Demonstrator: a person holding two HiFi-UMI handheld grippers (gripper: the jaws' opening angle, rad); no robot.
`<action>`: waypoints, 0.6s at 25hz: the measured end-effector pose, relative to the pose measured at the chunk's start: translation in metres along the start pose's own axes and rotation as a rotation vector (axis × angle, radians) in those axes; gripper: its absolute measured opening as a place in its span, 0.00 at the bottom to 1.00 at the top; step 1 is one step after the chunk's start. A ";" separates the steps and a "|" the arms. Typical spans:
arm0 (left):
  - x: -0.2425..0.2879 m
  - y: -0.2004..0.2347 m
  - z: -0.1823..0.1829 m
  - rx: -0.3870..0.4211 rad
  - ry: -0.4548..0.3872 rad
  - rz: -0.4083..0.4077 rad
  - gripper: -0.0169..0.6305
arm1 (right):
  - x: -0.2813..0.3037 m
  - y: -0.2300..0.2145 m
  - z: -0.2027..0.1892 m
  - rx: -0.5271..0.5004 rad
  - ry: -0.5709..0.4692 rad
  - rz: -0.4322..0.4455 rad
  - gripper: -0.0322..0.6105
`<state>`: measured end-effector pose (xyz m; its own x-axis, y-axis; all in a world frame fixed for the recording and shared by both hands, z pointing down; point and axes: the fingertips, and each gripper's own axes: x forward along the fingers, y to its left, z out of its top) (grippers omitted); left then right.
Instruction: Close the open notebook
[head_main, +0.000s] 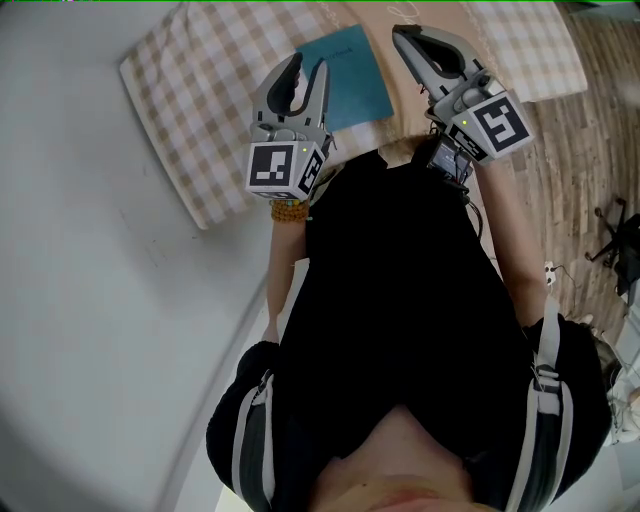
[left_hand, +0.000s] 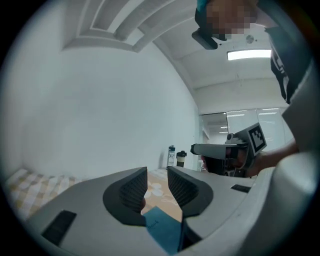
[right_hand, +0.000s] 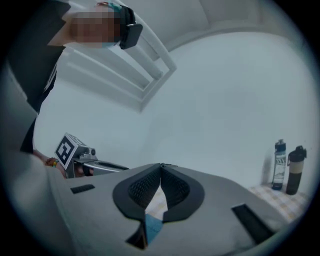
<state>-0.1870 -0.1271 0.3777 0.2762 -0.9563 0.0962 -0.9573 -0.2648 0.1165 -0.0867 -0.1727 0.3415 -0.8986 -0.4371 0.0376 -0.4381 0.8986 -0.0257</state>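
Note:
A teal notebook (head_main: 345, 75) lies closed and flat on the checked tablecloth (head_main: 200, 110), its cover up. Both grippers are raised above it, close to the person's chest, and neither touches it. My left gripper (head_main: 305, 75) stands over the notebook's left edge, its jaws open with nothing between them. My right gripper (head_main: 402, 35) is off the notebook's right side, jaws shut and empty. In the left gripper view, the left gripper (left_hand: 157, 172) shows a clear gap, with the notebook (left_hand: 162, 227) below. In the right gripper view, the right gripper (right_hand: 161, 166) has its tips touching above the notebook (right_hand: 152, 226).
Two drink bottles (left_hand: 176, 157) stand at the table's far end by a white wall, and show again as bottles (right_hand: 287, 167) in the right gripper view. Wooden floor (head_main: 590, 130) lies to the right of the table, with a chair base (head_main: 620, 240) on it.

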 end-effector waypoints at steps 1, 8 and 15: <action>0.000 0.000 0.012 0.010 -0.023 0.014 0.21 | 0.000 0.001 0.010 -0.014 -0.024 -0.007 0.06; -0.008 -0.004 0.079 0.074 -0.158 0.069 0.21 | 0.001 0.015 0.066 -0.120 -0.155 -0.051 0.06; -0.018 -0.007 0.101 0.155 -0.213 0.146 0.10 | -0.007 0.013 0.085 -0.240 -0.200 -0.157 0.06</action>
<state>-0.1936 -0.1209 0.2752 0.1261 -0.9859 -0.1103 -0.9918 -0.1227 -0.0369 -0.0883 -0.1614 0.2564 -0.8178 -0.5484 -0.1747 -0.5749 0.7930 0.2016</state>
